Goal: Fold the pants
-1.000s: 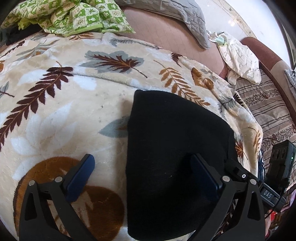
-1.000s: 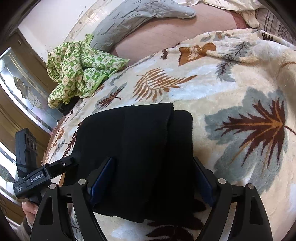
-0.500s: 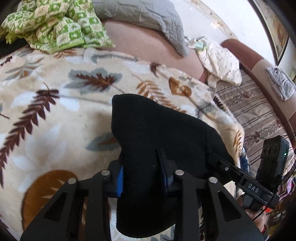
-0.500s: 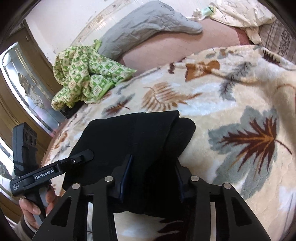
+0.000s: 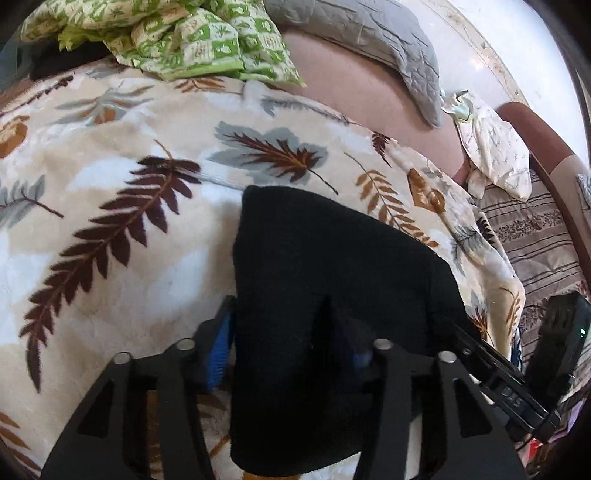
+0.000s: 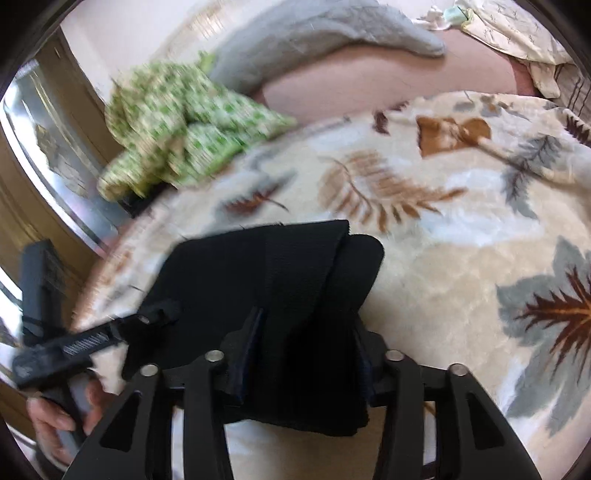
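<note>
The folded black pants (image 5: 332,280) lie on the leaf-patterned blanket (image 5: 122,258), near its right edge. Each hand-held gripper, left (image 5: 280,332) and right (image 6: 306,343), has just opened slightly but appears clamped on the near edge, probably to lift or fold it.

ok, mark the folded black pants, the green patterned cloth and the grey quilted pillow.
folded black pants (image 5: 332,266): left wrist view, top layer.
green patterned cloth (image 5: 207,40): left wrist view, middle.
grey quilted pillow (image 5: 369,33): left wrist view, upper face.

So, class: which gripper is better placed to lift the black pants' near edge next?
Neither clearly, probably both together. The left gripper and right gripper each straddle the folded black pants on the leaf-print blanket.
</note>
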`<state>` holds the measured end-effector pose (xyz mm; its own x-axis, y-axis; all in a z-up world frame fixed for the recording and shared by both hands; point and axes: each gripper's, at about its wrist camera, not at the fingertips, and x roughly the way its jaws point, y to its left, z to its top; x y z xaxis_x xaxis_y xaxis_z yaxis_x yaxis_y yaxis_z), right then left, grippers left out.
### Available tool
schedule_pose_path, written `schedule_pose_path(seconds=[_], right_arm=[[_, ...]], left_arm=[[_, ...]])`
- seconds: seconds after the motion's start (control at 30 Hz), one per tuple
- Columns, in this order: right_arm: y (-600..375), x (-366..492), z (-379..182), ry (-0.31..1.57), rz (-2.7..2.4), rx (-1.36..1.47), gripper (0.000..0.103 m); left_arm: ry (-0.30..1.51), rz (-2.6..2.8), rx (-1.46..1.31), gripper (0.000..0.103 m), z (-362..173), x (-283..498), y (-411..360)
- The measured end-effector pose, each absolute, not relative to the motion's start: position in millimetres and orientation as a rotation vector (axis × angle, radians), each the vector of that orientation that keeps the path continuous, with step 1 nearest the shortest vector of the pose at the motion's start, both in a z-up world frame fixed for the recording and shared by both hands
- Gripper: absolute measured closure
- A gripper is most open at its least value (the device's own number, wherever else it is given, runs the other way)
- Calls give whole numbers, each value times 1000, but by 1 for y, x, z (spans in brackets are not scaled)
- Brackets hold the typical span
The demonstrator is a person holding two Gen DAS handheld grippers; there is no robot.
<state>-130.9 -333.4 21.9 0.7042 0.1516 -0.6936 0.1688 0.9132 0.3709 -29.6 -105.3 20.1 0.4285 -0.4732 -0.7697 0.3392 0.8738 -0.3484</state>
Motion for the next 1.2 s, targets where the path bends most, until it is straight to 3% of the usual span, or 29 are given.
schedule_pose_path(seconds=[0.4,0.47,0.5,0.9,1.03,1.2], right_arm=[[-332,-128,52,750,22,376,47],[-330,-115,43,774,17,363,66],[-329,-112,40,782,19,364,92],[-327,-116,33,780,-34,297,94],[-337,-124,41,763,-45,358,73],[-337,-133,73,666,-10,376,71]], left_arm=[[908,-448,-53,38,38,-37,-106],[917,-448,-48,38,36,-35,-107],[919,-446,-47,38,35,-35,-107],[918,-442,-8,35,26,-36,-119],[907,-440,-31,35,37,-37,-115],[886,-438,-22,35,49,-27,-116]])
